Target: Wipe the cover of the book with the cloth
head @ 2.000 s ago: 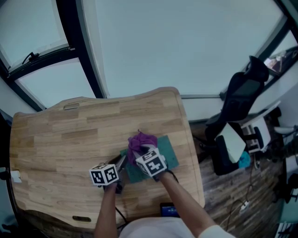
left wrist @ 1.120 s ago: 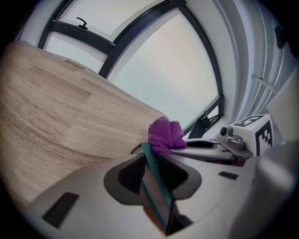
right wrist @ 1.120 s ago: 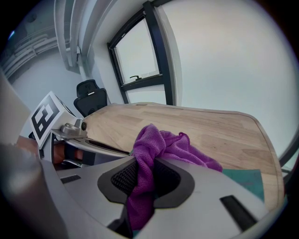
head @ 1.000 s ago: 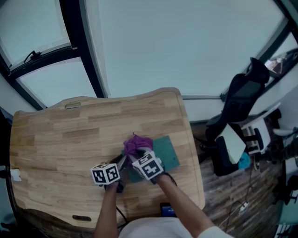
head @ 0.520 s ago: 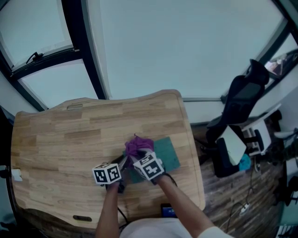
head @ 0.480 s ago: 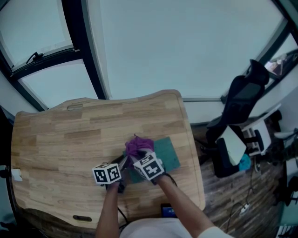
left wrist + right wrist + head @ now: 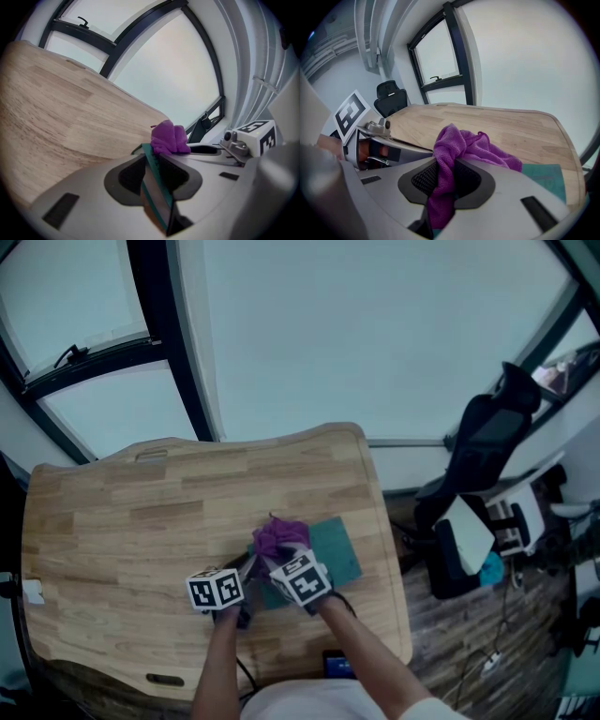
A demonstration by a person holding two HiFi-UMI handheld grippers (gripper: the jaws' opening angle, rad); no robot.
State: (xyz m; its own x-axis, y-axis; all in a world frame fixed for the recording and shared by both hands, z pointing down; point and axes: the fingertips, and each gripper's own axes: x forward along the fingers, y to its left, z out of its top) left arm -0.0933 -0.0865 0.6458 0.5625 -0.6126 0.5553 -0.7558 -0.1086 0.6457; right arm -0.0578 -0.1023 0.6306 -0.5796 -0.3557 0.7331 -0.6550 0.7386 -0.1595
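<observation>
Wooden table (image 7: 141,512), window frames (image 7: 159,343) beyond its far edge. Dark office chair (image 7: 487,437) on the floor off to the right.

Book (image 7: 336,549), teal-green cover, lies on the table's near right part, not far from the right edge.

Left gripper (image 7: 151,164): jaws closed down on the book's near left edge. In the left gripper view the thin teal cover runs edge-on between the two jaws, and both press on it. Grip is narrow, as wide as the cover is thick.

Right gripper (image 7: 446,176): jaws clamped on the purple cloth (image 7: 473,147). A fold of it is pinched between them, and a tail hangs down below the jaws. The rest bunches out ahead of the jaws in a loose wad.

Cloth wad sits over the book's left part, at its far left corner in the head view. Bare teal cover shows to the right of it. Cannot tell whether the cloth presses on the cover or only rests above it.

The two grippers are close together, left one just beside the right, marker cubes nearly side by side. Person's forearms come in from the near edge.
</observation>
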